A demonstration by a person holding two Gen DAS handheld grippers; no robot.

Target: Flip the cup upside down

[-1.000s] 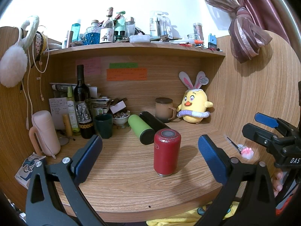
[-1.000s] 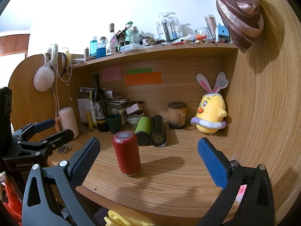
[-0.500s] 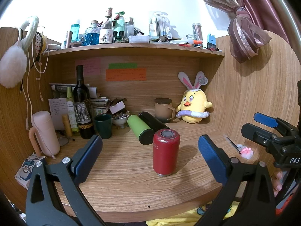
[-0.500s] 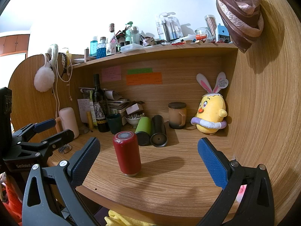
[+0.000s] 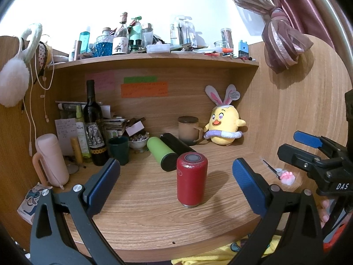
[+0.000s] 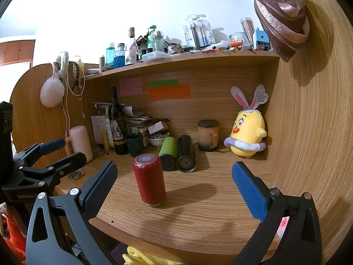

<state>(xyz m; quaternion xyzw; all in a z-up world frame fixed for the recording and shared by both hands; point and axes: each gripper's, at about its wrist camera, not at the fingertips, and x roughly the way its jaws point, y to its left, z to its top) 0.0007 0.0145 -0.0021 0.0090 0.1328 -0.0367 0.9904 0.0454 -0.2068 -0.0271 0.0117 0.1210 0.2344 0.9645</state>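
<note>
A red cylindrical cup (image 5: pixel 192 180) stands on end on the wooden desk (image 5: pixel 143 216), a grey disc on its top face and a metal rim at the bottom. It also shows in the right wrist view (image 6: pixel 149 180). My left gripper (image 5: pixel 176 185) is open and empty, its blue pads wide apart on either side of the cup, short of it. My right gripper (image 6: pixel 174 187) is open and empty; the cup stands left of its middle, close to the left pad. Each gripper shows in the other's view, the right one (image 5: pixel 313 154) and the left one (image 6: pixel 50 154).
A green tumbler (image 5: pixel 161 152) and a black tumbler (image 5: pixel 176 143) lie on their sides behind the cup. A dark green cup (image 5: pixel 119 150), wine bottle (image 5: pixel 93 128), lidded brown mug (image 5: pixel 188 130), yellow plush chick (image 5: pixel 225 128) and pink bottle (image 5: pixel 51 159) stand along the back.
</note>
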